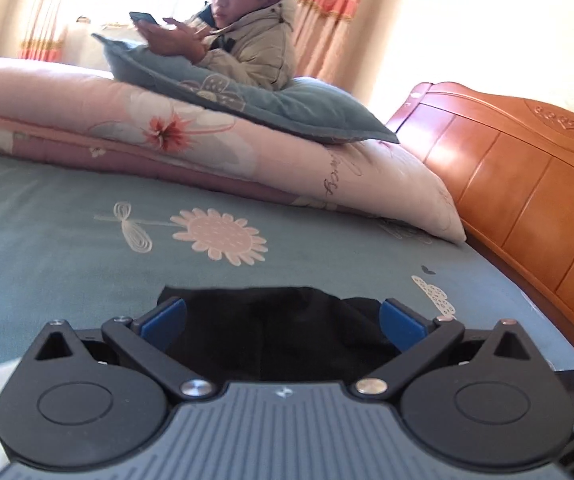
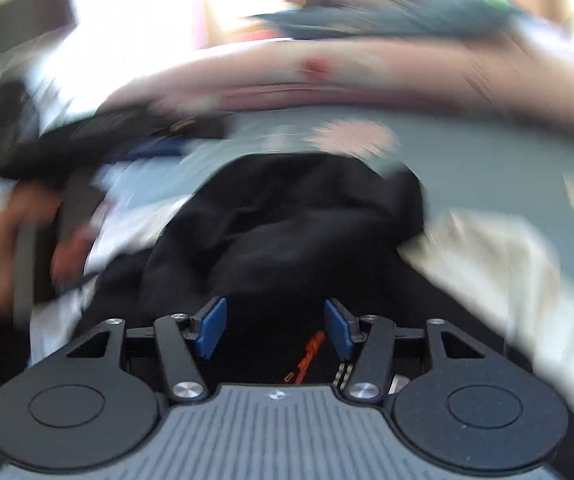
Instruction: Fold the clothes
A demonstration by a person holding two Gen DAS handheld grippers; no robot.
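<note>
Black garment, soft and limp, lying crumpled on the teal bedsheet right under both tools; probably light, likely to sag and bunch, so best pinched at a hem or corner edge. Orange print on it between the right gripper's pads. Left gripper spread wide, empty, fabric just beyond its pads. Right gripper parted, clasping nothing. Right view heavily smeared: pale cloth alongside, unidentifiable. Garment's shape, sleeves and edges mostly cut off.
</note>
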